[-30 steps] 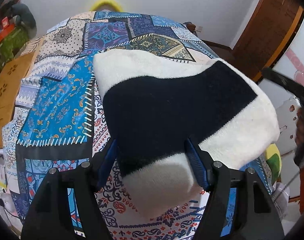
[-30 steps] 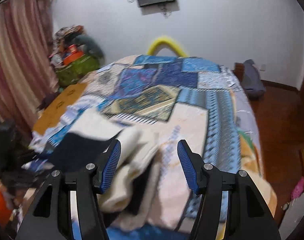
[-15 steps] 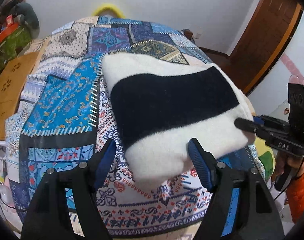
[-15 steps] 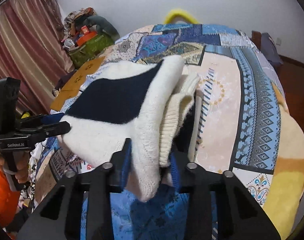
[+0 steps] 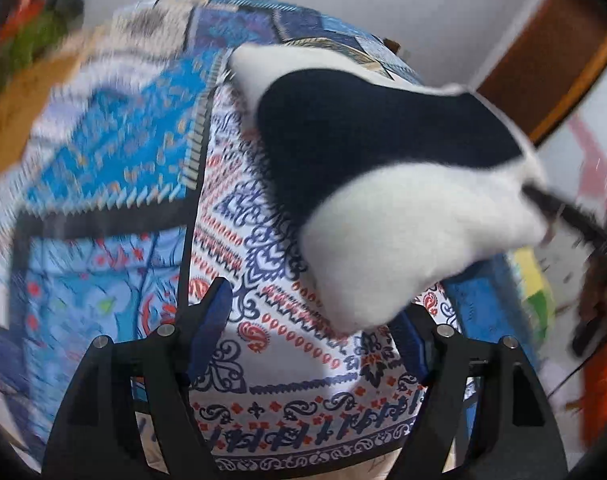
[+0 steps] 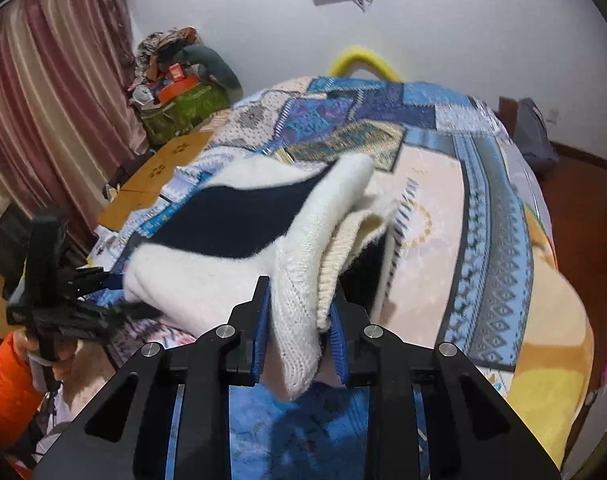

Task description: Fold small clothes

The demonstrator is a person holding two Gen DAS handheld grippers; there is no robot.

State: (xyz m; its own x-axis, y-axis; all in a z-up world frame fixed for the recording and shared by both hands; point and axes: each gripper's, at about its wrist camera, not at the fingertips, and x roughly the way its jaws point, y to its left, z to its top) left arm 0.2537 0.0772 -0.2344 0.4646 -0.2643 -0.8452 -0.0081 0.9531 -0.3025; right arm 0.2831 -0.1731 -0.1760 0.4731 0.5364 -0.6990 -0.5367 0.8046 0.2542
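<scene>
A white knit sweater (image 5: 403, 236) with a broad navy band lies folded on the patchwork bed quilt (image 5: 123, 152). My left gripper (image 5: 311, 308) is open over the quilt and its jaws are still opening. The sweater's white corner hangs just above its right finger, not pinched. In the right wrist view my right gripper (image 6: 299, 300) is closing on the sweater's (image 6: 231, 220) layered near edge, with both blue pads pressed into the knit. The left gripper (image 6: 123, 294) shows there at the sweater's left end. One right finger (image 5: 563, 210) appears at the sweater's right end in the left wrist view.
The quilt (image 6: 483, 200) covers the whole bed. A tan board (image 6: 163, 184) and a green bag with clutter (image 6: 183, 108) sit off its left side by a striped curtain (image 6: 43, 100). A person's orange sleeve (image 6: 7, 384) is at lower left. A wooden door (image 5: 543, 68) stands at the right.
The sweater was between my left fingers; now they are off it and wider. My right gripper came down and closed on the sweater's folded edge, and that end now sits raised.
</scene>
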